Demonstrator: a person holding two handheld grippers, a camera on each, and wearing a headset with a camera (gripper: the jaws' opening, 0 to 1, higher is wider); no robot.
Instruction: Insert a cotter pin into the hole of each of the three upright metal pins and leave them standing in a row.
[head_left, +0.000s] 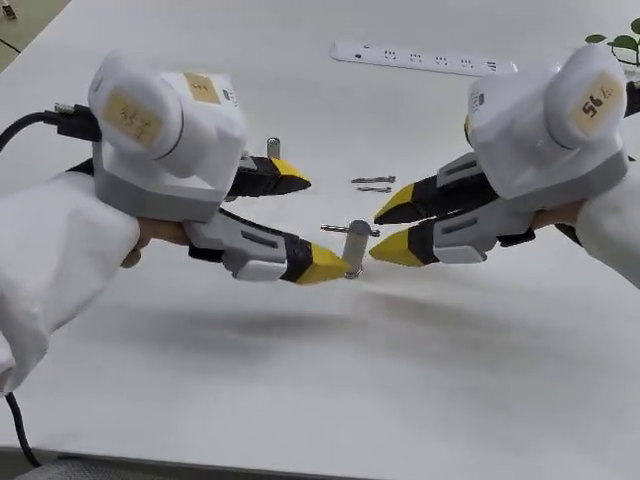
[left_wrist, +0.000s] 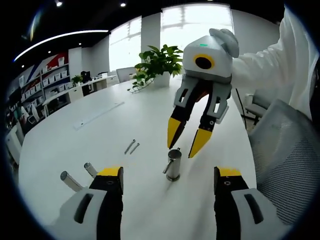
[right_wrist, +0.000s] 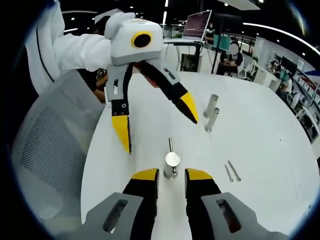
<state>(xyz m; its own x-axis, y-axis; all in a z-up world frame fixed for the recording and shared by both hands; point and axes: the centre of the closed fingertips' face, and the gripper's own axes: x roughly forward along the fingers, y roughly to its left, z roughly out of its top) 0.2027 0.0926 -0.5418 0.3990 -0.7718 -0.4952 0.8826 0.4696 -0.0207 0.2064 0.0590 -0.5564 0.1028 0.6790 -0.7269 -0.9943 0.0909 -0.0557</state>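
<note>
One upright metal pin (head_left: 355, 247) stands mid-table with a cotter pin (head_left: 349, 230) through its top hole. My left gripper (head_left: 320, 225) is open wide, its lower yellow tip touching or nearly touching the pin's base. My right gripper (head_left: 383, 235) is open just right of the pin. In the left gripper view that pin (left_wrist: 173, 165) stands ahead of my left gripper (left_wrist: 169, 175), with the right gripper (left_wrist: 186, 144) hanging over it. In the right gripper view the pin (right_wrist: 172, 161) sits just ahead of my right gripper (right_wrist: 172, 176). Two bare pins (right_wrist: 212, 112) stand beyond.
Two loose cotter pins (head_left: 373, 184) lie on the white table behind the pin. A white power strip (head_left: 425, 58) lies at the far edge, with a plant (head_left: 620, 45) at the corner. A mesh chair (left_wrist: 287, 150) stands beside the table.
</note>
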